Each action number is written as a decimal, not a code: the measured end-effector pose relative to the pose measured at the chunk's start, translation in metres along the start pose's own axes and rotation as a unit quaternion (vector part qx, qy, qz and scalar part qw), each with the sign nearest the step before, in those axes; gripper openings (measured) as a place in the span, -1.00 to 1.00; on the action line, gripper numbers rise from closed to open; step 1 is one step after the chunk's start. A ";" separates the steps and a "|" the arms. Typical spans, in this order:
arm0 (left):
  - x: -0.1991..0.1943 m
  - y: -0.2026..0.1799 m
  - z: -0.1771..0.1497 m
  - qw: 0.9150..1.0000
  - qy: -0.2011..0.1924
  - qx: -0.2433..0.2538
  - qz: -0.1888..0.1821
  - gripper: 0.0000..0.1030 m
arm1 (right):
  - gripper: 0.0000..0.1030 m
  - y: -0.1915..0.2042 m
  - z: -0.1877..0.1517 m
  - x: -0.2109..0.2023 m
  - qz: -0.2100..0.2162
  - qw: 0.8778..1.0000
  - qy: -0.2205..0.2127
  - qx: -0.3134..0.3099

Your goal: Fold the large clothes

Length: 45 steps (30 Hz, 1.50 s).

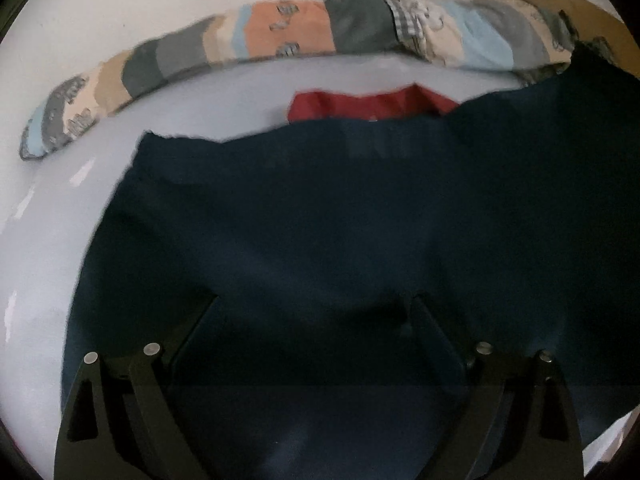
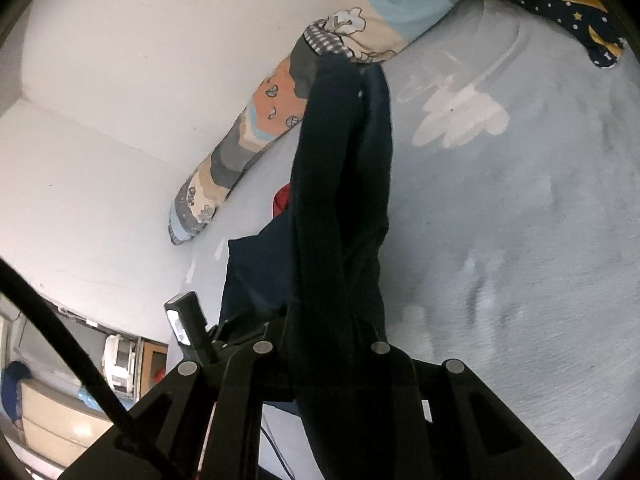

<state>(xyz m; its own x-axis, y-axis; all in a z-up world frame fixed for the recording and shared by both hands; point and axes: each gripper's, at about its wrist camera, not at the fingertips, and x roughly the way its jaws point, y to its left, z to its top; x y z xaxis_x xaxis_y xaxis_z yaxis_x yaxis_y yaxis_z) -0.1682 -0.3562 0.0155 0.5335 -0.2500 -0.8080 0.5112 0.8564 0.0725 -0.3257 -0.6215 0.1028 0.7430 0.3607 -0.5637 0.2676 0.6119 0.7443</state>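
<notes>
A large dark navy garment lies spread on a pale blue bed sheet. My left gripper is open just above the garment's near part, its black fingers wide apart with nothing between them. In the right wrist view my right gripper is shut on a bunched fold of the same navy garment, which hangs stretched away from the jaws toward the pillow. The fingertips are hidden by the cloth.
A long patchwork pillow lies along the white wall at the bed's far edge. A red cloth pokes out behind the navy garment. A brown board stands at the far right. A starred dark cloth lies on the bed.
</notes>
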 end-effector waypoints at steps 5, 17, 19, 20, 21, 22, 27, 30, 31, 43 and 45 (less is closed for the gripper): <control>0.013 -0.008 -0.005 0.999 0.018 0.032 0.018 0.82 | -0.66 -0.011 0.001 -0.008 0.010 1.000 -0.005 0.024; 0.005 -0.002 -0.007 0.999 0.019 0.038 0.017 0.81 | -0.66 -0.014 0.004 -0.019 0.034 0.998 -0.015 0.055; -0.001 0.008 -0.003 0.999 0.004 0.024 0.026 0.81 | -0.66 -0.010 0.003 -0.021 0.045 0.997 -0.020 0.060; 0.000 0.012 -0.005 0.999 0.002 0.023 0.042 0.81 | -0.66 -0.006 0.003 -0.021 0.049 0.997 -0.022 0.062; 0.009 0.011 -0.009 0.998 0.020 0.037 0.053 0.83 | -0.66 -0.002 0.003 -0.021 0.054 0.996 -0.025 0.064; 0.014 0.011 -0.014 0.998 0.023 0.043 0.048 0.83 | -0.66 0.002 0.003 -0.020 0.060 0.996 -0.027 0.067; -0.010 0.040 -0.005 1.000 0.006 0.004 0.015 0.80 | -0.65 0.027 0.004 -0.013 0.069 0.994 -0.042 0.076; -0.042 0.082 0.008 0.997 -0.039 -0.055 0.029 0.80 | -0.65 0.045 0.005 -0.006 0.063 0.993 -0.053 0.083; -0.056 0.103 0.011 0.994 -0.063 -0.082 0.043 0.80 | -0.65 0.049 0.004 -0.005 0.061 0.993 -0.053 0.085; -0.120 0.255 -0.018 0.953 -0.118 -0.268 0.081 0.80 | -0.65 0.167 -0.010 0.072 -0.027 0.998 -0.040 0.044; -0.128 0.265 -0.022 0.949 -0.125 -0.280 0.077 0.80 | -0.65 0.187 -0.023 0.097 -0.038 0.998 -0.031 0.035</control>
<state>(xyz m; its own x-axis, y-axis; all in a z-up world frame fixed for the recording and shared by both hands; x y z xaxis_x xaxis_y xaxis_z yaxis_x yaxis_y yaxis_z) -0.1163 -0.0871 0.1253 0.7523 -0.1412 -0.6435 0.0133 0.9798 -0.1996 -0.2176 -0.4563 0.1787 0.7546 0.2704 -0.5978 0.3651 0.5840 0.7250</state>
